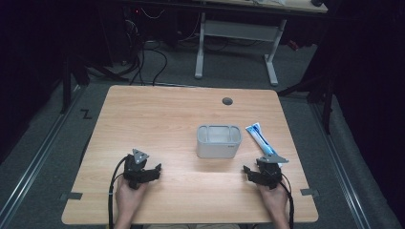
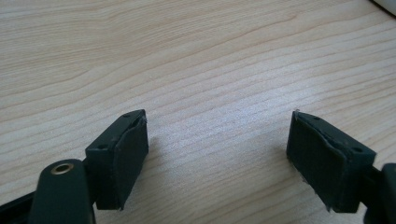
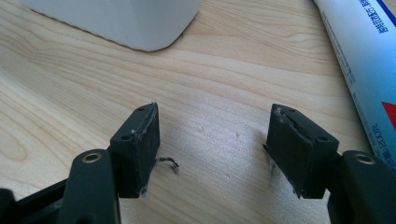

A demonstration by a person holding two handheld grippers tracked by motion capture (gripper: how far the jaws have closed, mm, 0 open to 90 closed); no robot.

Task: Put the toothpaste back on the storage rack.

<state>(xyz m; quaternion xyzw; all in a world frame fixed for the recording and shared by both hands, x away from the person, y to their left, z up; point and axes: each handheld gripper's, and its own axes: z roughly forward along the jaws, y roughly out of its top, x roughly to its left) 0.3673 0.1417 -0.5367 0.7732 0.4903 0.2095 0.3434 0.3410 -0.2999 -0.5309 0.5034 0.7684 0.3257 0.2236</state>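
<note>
A white rectangular container (image 1: 218,141) stands right of centre on the wooden table (image 1: 162,119); its near corner (image 3: 140,23) shows in the right gripper view. A blue and white tube (image 1: 261,138) lies to the container's right, seen as a tube (image 3: 362,60) at the right edge. My left gripper (image 1: 154,171) rests low at the front left, held by a hand, open with bare wood between its pads (image 2: 126,158). At the front right my right gripper (image 1: 250,171) is open too, just near of the tube, with nothing between its pads (image 3: 142,149).
A round cable hole (image 1: 227,101) sits in the tabletop near the far edge. Beyond the table stands a white desk frame (image 1: 239,43) with cables (image 1: 143,62) on the grey floor. The table's front edge (image 1: 191,220) runs just behind both hands.
</note>
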